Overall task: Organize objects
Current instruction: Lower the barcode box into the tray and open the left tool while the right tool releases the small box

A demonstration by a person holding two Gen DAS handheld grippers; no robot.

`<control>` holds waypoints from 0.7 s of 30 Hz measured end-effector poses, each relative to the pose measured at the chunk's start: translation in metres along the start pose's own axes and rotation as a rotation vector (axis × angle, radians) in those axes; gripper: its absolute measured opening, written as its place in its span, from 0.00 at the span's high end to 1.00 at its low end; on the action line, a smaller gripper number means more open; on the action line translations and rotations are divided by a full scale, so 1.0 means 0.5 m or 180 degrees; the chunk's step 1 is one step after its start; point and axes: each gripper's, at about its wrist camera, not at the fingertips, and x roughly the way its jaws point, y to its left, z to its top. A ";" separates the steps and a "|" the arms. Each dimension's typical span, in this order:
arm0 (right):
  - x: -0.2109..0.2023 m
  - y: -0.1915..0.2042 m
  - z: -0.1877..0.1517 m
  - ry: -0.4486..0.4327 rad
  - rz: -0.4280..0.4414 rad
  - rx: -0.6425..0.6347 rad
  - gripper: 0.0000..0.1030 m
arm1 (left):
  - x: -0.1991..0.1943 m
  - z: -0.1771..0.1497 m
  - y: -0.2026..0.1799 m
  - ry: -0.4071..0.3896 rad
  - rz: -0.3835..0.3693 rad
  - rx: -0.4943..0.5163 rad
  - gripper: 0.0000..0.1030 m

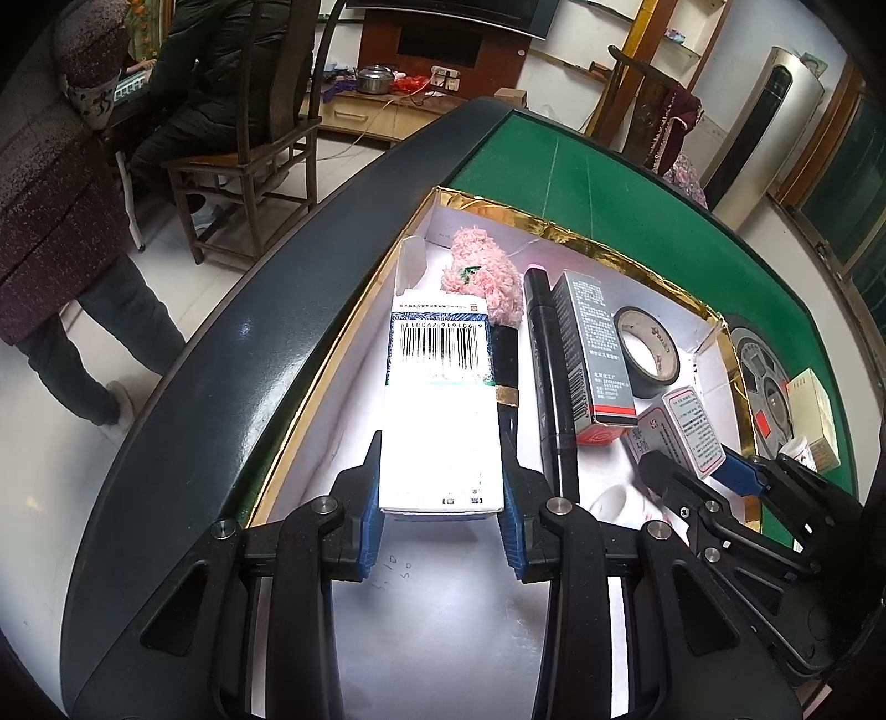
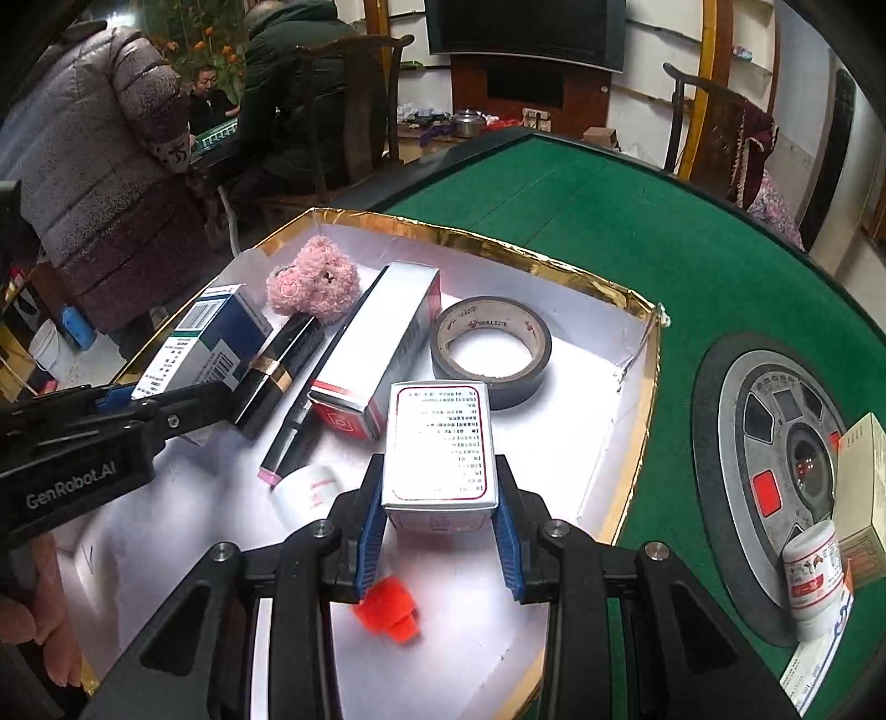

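While both boxes hung over the gold-rimmed tray [image 1: 332, 354], the left claw [image 1: 443, 498] pinched the barcode carton [image 1: 440, 410] and the right claw [image 2: 440, 509] the small white box [image 2: 440, 443]: light, thin card, likely crushable, best gripped across flat sides.

Green table [image 2: 637, 232] w/ dark rim, round grey hub [image 2: 775, 443] set in its middle. Wooden chair [image 1: 249, 166] beyond the table, person in dark coat [image 1: 221, 66] seated on it. Another person [image 1: 50, 183] in maroon jacket stands nearby. TV [image 2: 526, 27] on far wall, metal pot [image 1: 374, 79] on low cabinet below. Tall white AC unit [image 1: 769, 116] in corner.
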 end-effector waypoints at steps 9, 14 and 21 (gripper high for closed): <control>0.003 0.008 -0.001 0.0018 0.0020 -0.0054 0.66 | -0.002 -0.002 0.002 0.0009 -0.0011 -0.0007 0.66; 0.002 0.016 -0.002 0.0051 0.0007 -0.0112 0.66 | -0.001 -0.002 -0.001 0.0005 0.0059 -0.0015 0.66; -0.008 0.029 -0.005 0.0085 0.0035 -0.0155 0.58 | -0.004 0.001 0.016 -0.0020 0.0123 -0.0172 0.64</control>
